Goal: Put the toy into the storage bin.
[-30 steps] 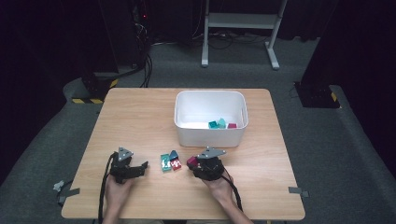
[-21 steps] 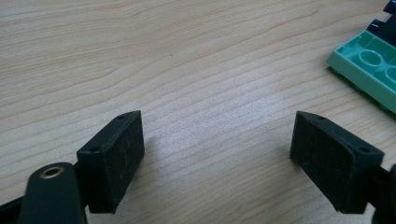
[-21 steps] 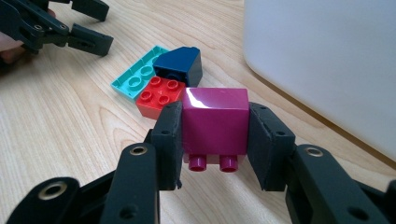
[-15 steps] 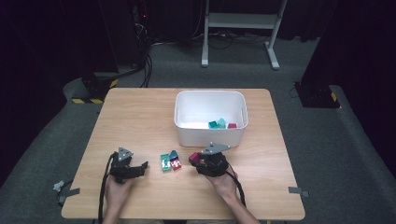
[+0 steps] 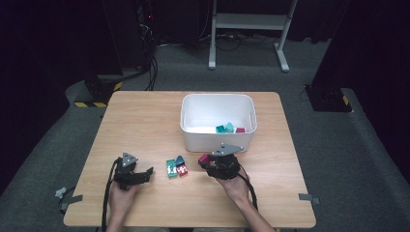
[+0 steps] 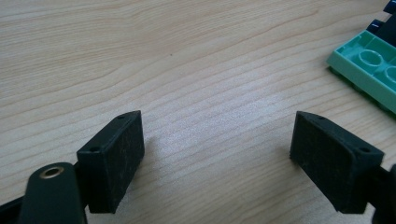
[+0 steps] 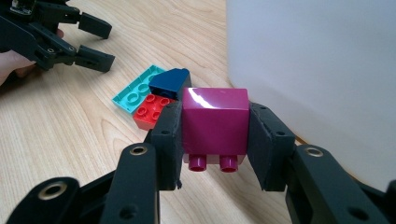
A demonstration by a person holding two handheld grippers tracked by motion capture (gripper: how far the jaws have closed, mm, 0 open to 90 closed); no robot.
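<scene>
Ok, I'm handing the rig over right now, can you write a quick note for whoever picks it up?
Right gripper: shut on the magenta brick, held above the table beside the white bin.
Left gripper: open, nothing between its fingers, low over bare table.
Done: a few bricks already lie in the bin.
Left: probably drop the magenta brick into the bin, then collect the teal plate, red brick and dark blue brick lying together on the table.
</scene>
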